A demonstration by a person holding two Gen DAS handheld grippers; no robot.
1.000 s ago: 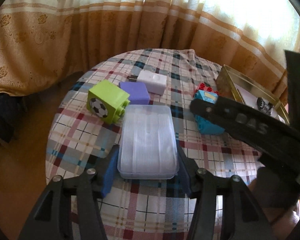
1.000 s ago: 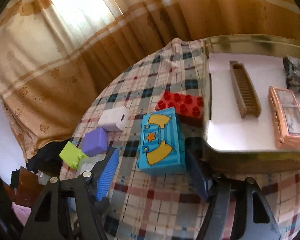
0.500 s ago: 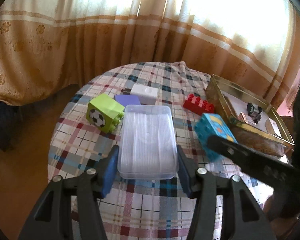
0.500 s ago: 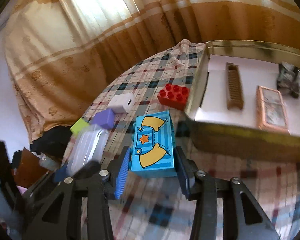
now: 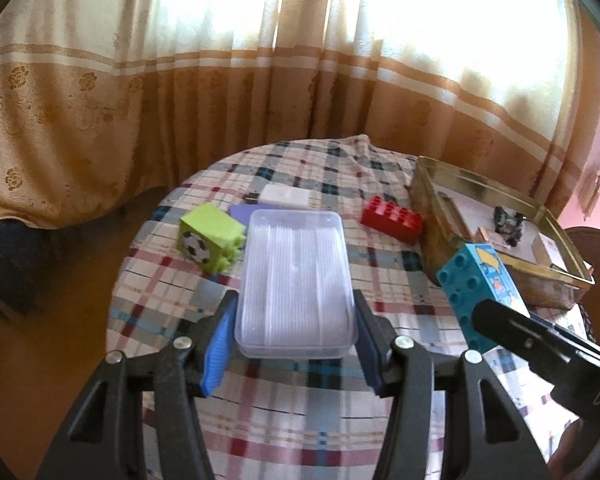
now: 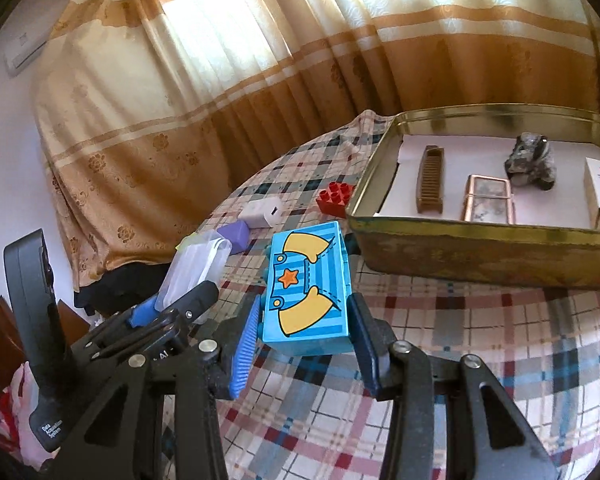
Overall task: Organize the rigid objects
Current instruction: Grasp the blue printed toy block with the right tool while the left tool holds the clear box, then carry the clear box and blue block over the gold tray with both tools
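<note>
On a plaid-clothed table before tan curtains, the left gripper clamps a clear plastic box; the right gripper clamps a blue toy brick near the gold tin.

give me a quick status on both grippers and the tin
Left gripper shut on clear plastic box. Right gripper shut on blue printed toy brick. Gold metal tin open ahead, path looks clear.
</note>
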